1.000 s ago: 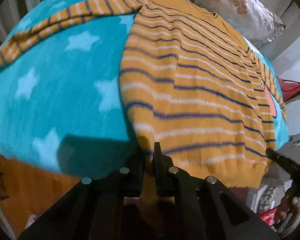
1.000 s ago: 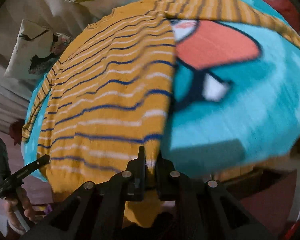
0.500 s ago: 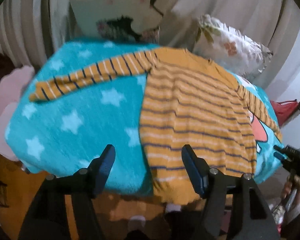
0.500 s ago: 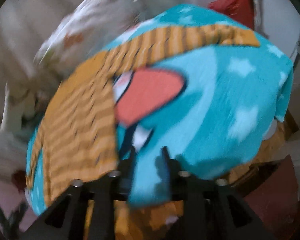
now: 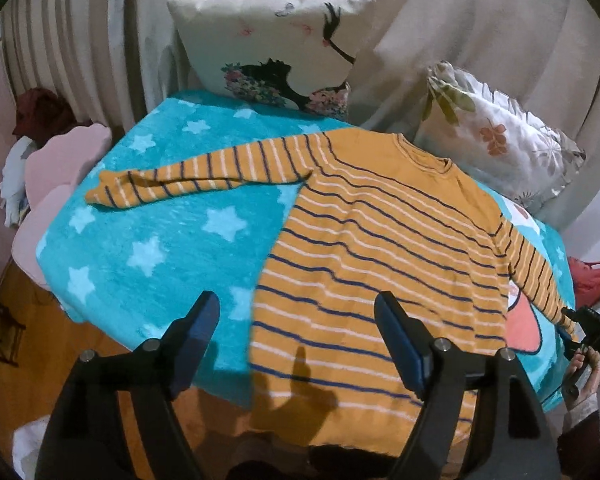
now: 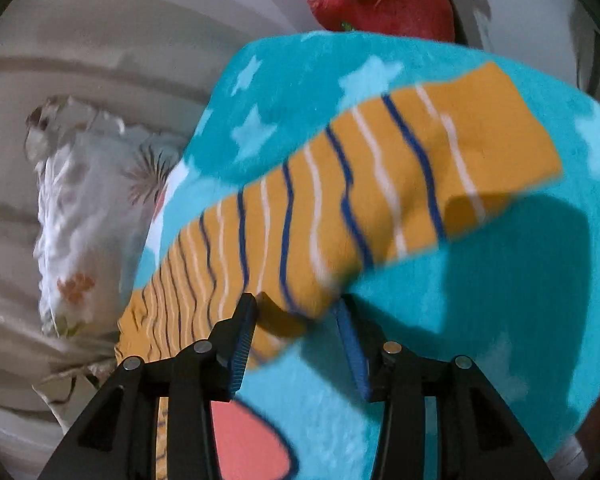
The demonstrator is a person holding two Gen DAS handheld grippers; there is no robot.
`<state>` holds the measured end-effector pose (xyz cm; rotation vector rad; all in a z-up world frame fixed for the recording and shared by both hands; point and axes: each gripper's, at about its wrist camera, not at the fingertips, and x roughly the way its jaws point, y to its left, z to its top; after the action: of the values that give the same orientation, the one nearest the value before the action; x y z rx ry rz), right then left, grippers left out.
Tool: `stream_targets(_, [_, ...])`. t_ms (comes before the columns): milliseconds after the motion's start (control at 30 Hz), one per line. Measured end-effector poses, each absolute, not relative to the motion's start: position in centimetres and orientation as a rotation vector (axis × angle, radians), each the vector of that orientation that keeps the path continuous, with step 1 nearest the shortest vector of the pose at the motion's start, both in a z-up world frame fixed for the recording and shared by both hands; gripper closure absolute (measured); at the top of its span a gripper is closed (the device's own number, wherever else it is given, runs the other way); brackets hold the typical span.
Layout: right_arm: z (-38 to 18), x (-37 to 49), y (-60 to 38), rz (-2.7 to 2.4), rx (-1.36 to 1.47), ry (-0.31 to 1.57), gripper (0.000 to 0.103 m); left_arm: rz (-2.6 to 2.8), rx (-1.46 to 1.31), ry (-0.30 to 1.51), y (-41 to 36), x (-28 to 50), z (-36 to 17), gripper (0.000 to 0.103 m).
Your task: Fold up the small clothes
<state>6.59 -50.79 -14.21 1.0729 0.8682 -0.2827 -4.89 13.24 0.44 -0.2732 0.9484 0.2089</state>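
Hovering right over the sweater's right sleeve point(image 6: 320, 208), the right tool point(image 6: 296, 332) has its fingers spread with nothing gripped, the striped cloth sitting just ahead of the gap. That sleeve's long axis runs diagonally away from the sweater point(image 5: 380, 264) body toward the blanket point(image 5: 160, 240) edge, cuff at the far end. The left tool point(image 5: 296, 340) hangs wide open and empty above the sweater's hem, well apart from this sleeve. So the right tool looks nearer for folding it inward.
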Motion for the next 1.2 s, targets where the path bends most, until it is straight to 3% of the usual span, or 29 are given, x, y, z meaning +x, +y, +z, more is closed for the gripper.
stream_targets(67, [-14.8,7.2,-52.1,-0.283,1.102,0.855,0.058,0.210,-0.266,0.957,12.0,-4.4,0.3,0.024])
stream_targets(133, [-15.0,7.5,-53.1,-0.294,1.130,0.851,0.071,0.214,-0.261,0.979,10.8,-3.8,0.0,0.024])
stream_targets(167, [-14.6,7.8,-53.4,-0.296,1.118,0.850,0.085,0.218,-0.262,0.988,10.5,-3.6,-0.1,0.024])
stream_targets(267, [-12.2,9.3,-52.5,-0.276,0.989,0.855,0.091,0.224,-0.255,1.017,9.7,-3.4,-0.7,0.024])
stream_targets(467, [-5.1,14.4,-44.8,-0.114,0.707,0.841,0.092,0.217,-0.272,1.050,11.0,-3.7,-2.3,0.024])
stream_targets(667, [-0.6,20.3,-28.7,0.108,0.504,0.851,0.092,0.176,-0.358,1.013,17.2,-3.6,-2.6,0.024])
stream_targets(800, [-0.9,22.6,-16.0,0.217,0.344,0.910,0.092,0.186,-0.433,0.948,23.5,-4.2,-1.9,0.024])
stream_targets(933, [-4.7,23.7,-2.6,0.302,0.092,1.011,0.092,0.229,-0.483,0.940,30.2,-5.5,-2.5,0.024])
stream_targets(1067, [-9.7,23.5,6.9,0.316,-0.094,1.101,0.085,0.271,-0.495,0.964,34.8,-6.6,-3.6,0.024])
stream_targets(1200, [-10.2,21.2,11.1,0.308,-0.184,1.067,0.034,0.287,-0.516,0.982,37.8,-7.0,-4.6,0.024])
